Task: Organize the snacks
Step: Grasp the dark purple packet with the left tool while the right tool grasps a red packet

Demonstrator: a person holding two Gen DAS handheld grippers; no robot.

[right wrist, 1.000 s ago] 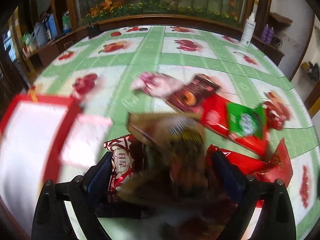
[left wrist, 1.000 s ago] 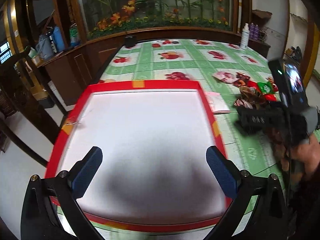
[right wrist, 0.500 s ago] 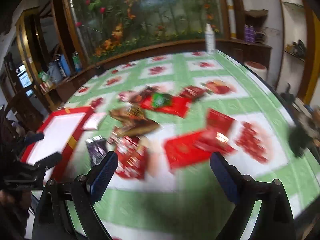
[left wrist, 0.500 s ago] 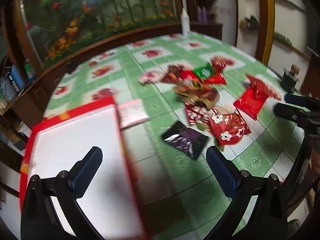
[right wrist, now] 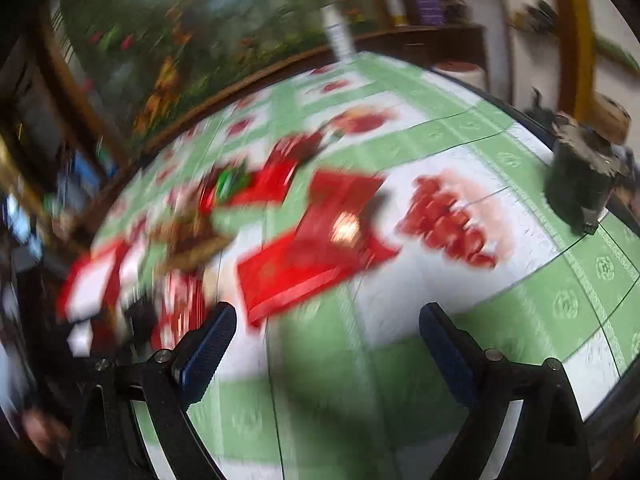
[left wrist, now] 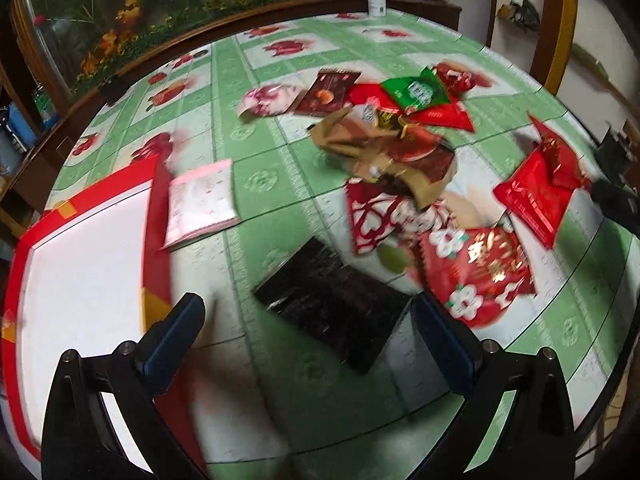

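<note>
Both my left gripper (left wrist: 308,320) and right gripper (right wrist: 326,328) hang empty, jaws wide; next I'd close on the black packet (left wrist: 334,306) just right of the red-rimmed tray (left wrist: 154,216).

Snack packets (left wrist: 400,184) lie scattered beside red-rimmed tray (left wrist: 154,208).

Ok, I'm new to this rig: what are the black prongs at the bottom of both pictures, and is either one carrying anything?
Those prongs are two hand-held grippers; a camera on each looks forward along its fingers. The left gripper is open and empty, above a black packet. Beside it lie a red flowered packet, a pink packet and the red-rimmed white tray. The right gripper is open and empty too; its picture is blurred, showing red packets on the green tablecloth.
</note>
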